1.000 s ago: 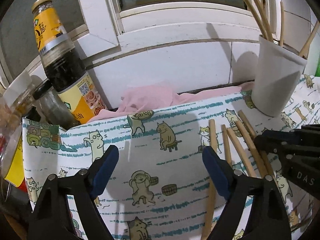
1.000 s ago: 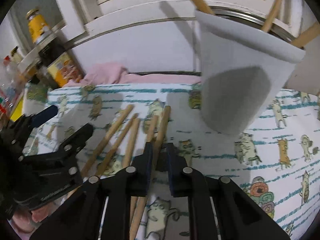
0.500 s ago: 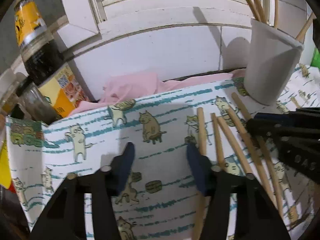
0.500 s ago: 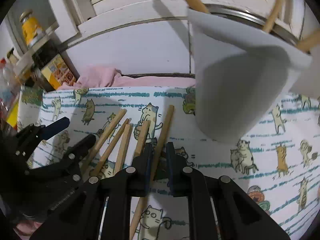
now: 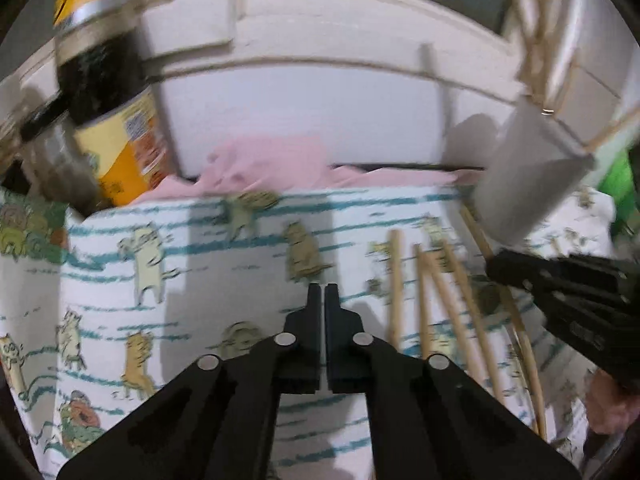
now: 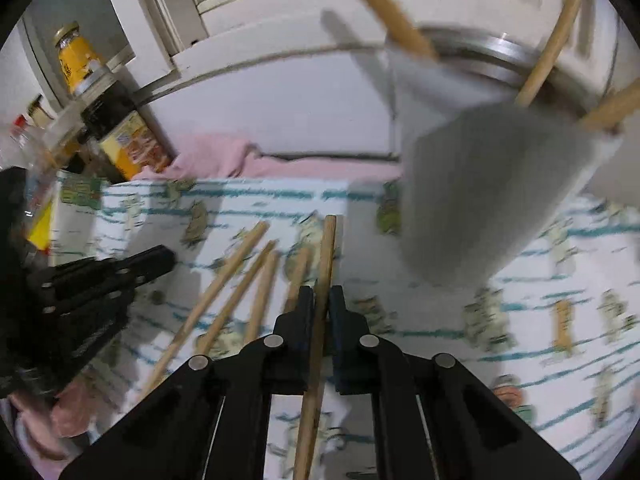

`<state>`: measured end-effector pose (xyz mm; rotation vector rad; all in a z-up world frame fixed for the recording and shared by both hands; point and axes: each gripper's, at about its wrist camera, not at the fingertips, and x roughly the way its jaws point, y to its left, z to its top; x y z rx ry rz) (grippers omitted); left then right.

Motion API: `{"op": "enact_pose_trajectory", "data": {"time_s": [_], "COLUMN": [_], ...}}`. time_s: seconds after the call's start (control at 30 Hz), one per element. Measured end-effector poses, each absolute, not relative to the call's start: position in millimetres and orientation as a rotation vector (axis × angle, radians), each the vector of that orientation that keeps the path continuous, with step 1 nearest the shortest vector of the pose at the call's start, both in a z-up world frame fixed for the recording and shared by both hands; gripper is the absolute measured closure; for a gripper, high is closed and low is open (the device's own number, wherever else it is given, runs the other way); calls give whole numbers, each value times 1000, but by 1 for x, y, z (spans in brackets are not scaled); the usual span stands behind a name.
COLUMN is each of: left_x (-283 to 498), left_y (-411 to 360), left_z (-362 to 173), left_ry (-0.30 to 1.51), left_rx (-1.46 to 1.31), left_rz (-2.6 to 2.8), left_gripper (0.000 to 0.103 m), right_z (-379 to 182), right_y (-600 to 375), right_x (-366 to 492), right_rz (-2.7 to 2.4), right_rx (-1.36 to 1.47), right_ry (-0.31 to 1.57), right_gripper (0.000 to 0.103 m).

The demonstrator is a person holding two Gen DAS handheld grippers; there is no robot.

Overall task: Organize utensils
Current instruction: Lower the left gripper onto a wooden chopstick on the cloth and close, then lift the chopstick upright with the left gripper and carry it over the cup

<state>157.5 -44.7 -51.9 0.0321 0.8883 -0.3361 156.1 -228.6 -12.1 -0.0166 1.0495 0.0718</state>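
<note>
My left gripper [image 5: 323,294] just closed on nothing, right gripper [image 6: 322,300] pinching 1 chopstick [image 6: 325,264], tip toward the cup [image 6: 472,196], lower end cut off, both views blurred.

A white tiled wall [image 5: 328,120] rises along the far edge of the desk [image 6: 540,360], which is covered by a white cloth printed with cartoon cats and teal stripes. Above the wall sits a white-painted window frame [image 6: 256,12] with dark glass. Soft shadows fall on the tiles.
</note>
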Motion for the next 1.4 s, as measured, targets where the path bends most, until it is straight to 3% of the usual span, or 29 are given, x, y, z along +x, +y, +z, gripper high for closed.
{"op": "enact_pose_trajectory", "data": {"time_s": [0.03,0.1,0.27,0.37,0.47,0.53,0.7,0.87,0.97,1.1,1.23,1.4], "left_x": [155,151,145,147,153,158,164,173,181,190,183,159], "left_y": [-49,-64,-90,-93,-83,-69,-55,-78,-82,-75,-61,-49], "left_z": [-51,-52,-65,-66,-63,-60,-57,-59,-58,-56,-48,-8], "left_ry": [878,872,871,851,907,950,983,936,943,970,978,849], "left_rx": [47,70,191,224,161,97,49,150,138,90,26,-12], "left_rz": [-367,-414,-355,-277,-269,-254,-255,-185,-175,-205,-258,-303], "left_gripper": [86,78,74,74,91,95,95,83,83,96,97,97], "right_z": [-10,-10,-9,-7,-9,-10,-13,-15,-15,-15,-3,39], "right_y": [-231,-236,-238,-237,-233,-229,-218,-211,-210,-210,-217,-225], "right_x": [156,157,157,156,155,155,153,150,148,149,147,130], "right_rz": [56,74,93,110,164,179,138,120,107,113,162,213], "right_rx": [-22,-10,14,22,11,2,-77,-135,-140,-104,-40,19], "right_ry": [1041,1069,1094,1110,1146,1159,1162,1166,1151,1141,1116,923], "right_gripper": [94,94,94,94,94,94,94,94,94,94,95,95]}}
